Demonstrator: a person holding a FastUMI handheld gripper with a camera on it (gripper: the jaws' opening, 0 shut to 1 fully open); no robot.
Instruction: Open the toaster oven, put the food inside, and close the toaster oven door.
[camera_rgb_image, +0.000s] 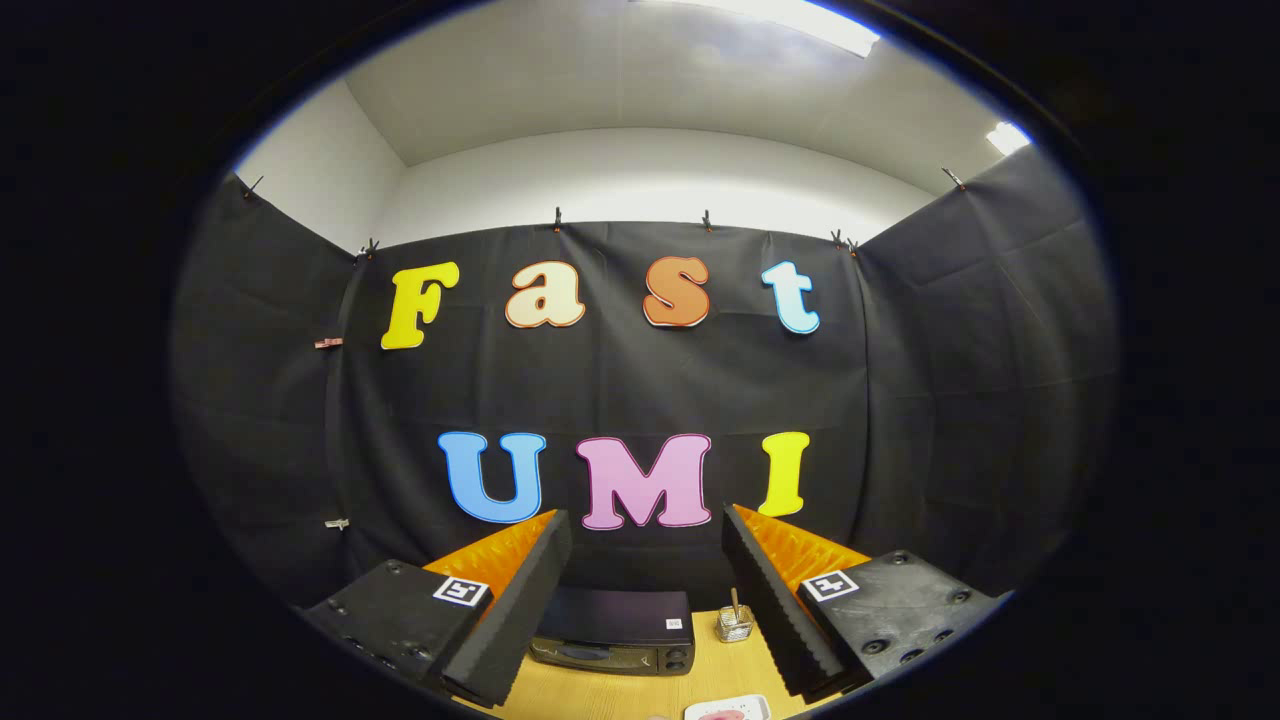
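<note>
Item one: my jaws (645, 600), spread wide, holding nothing, raised well above the surface (600, 690).

Item two: a plate (728, 709) with something pink on it, presumably the food, on the surface below and between the jaws, nearest me.

Item three: toaster oven (614, 640), just beyond, between the jaws, door shut.

Item four: small glass holder (735, 624), beside the oven toward my right jaw.

Handling note: door first; I judge I should descend squarely to its top edge and avoid the holder.

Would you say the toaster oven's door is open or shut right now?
Shut: the toaster oven, beyond the open gripper, shows its door flat against its front, with nothing swung down onto the wooden table.
</note>
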